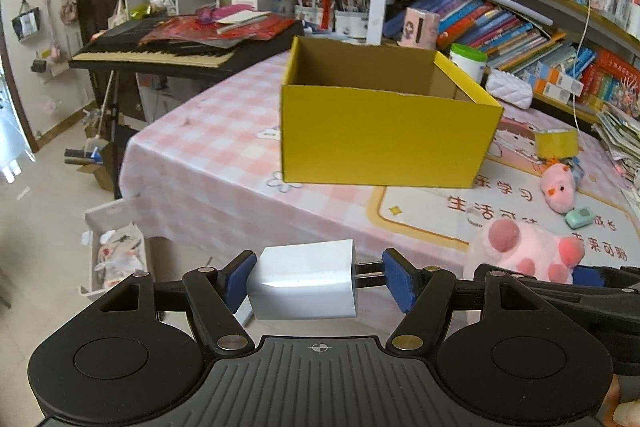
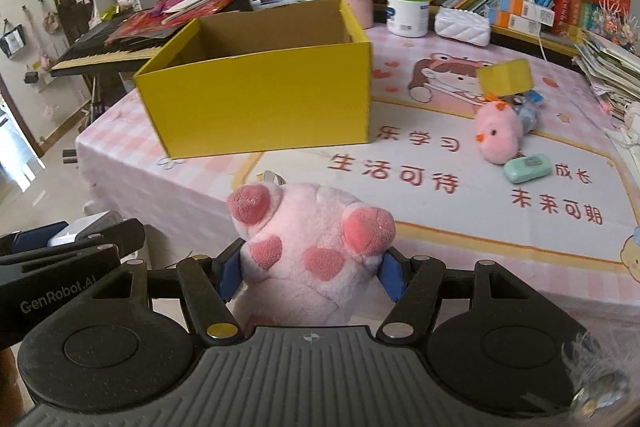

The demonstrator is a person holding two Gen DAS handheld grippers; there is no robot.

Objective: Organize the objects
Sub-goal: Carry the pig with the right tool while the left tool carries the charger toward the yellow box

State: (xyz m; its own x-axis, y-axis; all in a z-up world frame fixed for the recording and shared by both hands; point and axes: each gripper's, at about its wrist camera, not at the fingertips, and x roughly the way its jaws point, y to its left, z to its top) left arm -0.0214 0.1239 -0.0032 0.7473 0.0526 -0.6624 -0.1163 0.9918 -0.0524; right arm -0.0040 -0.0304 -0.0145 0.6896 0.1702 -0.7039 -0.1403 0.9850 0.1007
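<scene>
My left gripper (image 1: 318,281) is shut on a white charger plug (image 1: 304,281), one pad on its body and the other on its prongs, held in the air short of the table's near edge. My right gripper (image 2: 310,273) is shut on a pink plush paw (image 2: 308,247) with darker pink pads, just to the right of the left one. An open yellow cardboard box (image 1: 384,139) stands on the pink checked table (image 1: 192,163), farther off than both grippers; what shows of its inside is bare. A pink plush chick (image 2: 498,139), a mint green case (image 2: 527,167) and a yellow tape roll (image 2: 506,77) lie right of the box.
A keyboard (image 1: 160,57) piled with red papers stands left of the table. Bookshelves (image 1: 520,23) run along the back and right. A white jar (image 2: 407,11) and a white quilted pouch (image 2: 462,25) sit behind the box. A white bin (image 1: 116,251) is on the floor below left.
</scene>
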